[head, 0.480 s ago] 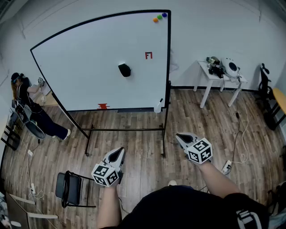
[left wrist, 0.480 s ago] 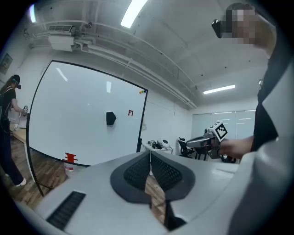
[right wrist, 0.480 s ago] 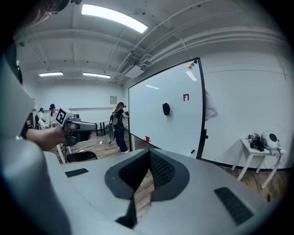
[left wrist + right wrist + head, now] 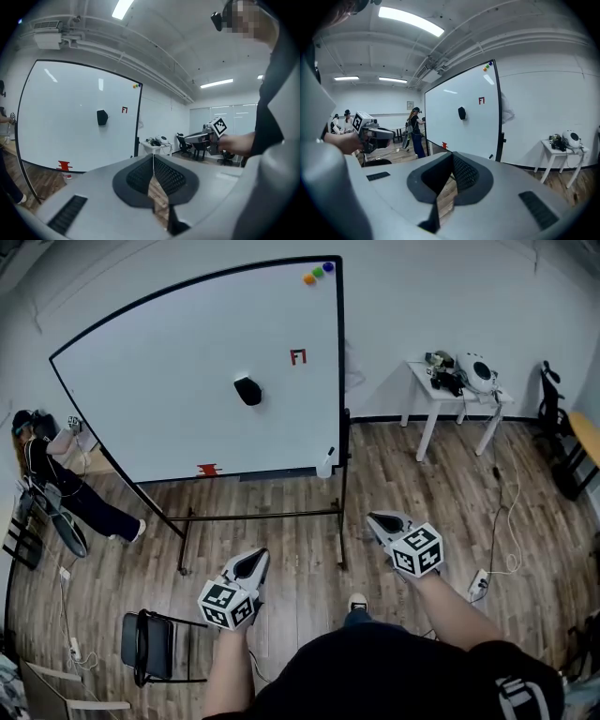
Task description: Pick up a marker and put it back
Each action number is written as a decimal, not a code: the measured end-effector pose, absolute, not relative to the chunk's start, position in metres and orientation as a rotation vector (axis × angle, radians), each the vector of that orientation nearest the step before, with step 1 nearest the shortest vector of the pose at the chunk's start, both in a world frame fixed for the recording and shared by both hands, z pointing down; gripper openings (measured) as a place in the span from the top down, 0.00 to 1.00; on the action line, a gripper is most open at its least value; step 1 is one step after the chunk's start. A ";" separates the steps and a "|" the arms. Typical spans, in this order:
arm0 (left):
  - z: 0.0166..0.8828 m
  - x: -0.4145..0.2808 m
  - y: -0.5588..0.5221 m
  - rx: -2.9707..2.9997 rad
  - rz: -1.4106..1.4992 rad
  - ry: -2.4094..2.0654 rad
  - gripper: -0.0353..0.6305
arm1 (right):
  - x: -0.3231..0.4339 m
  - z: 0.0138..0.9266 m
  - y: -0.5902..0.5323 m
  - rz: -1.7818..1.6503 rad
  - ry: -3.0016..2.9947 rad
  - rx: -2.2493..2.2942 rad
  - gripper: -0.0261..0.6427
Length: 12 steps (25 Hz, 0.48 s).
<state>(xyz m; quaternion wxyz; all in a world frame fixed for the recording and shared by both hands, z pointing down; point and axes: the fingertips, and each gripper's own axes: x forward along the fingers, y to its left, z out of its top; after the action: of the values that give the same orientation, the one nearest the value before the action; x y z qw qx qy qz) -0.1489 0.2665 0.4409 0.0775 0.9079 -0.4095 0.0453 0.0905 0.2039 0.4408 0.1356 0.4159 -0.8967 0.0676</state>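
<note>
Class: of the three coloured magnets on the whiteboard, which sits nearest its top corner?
The blue magnet, highest and rightmost; the green magnet and orange magnet step down to its left.

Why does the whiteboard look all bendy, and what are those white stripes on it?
Head view: the wide lens bends the whiteboard's straight edges into curves. Left gripper view: the white stripes are ceiling lights glaring off the board, and the picture corners go black. Right gripper view: same curving and dark corners, with a bright lamp overhead.
</note>
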 end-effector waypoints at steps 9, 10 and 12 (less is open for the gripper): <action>0.445 -0.135 0.216 2.709 0.152 -1.223 0.92 | 0.108 0.452 0.145 0.245 -2.584 1.229 0.97; 0.446 -0.132 0.210 2.707 0.151 -1.219 0.92 | 0.110 0.454 0.137 0.250 -2.584 1.229 0.97; 0.448 -0.123 0.197 2.708 0.160 -1.210 0.92 | 0.116 0.459 0.122 0.262 -2.583 1.231 0.97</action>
<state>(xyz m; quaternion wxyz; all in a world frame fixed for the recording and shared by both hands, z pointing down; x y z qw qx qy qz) -0.1229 0.1971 0.4483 0.0854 0.9083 -0.4059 0.0536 0.1165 0.1223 0.4586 0.1339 0.4245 -0.8909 0.0904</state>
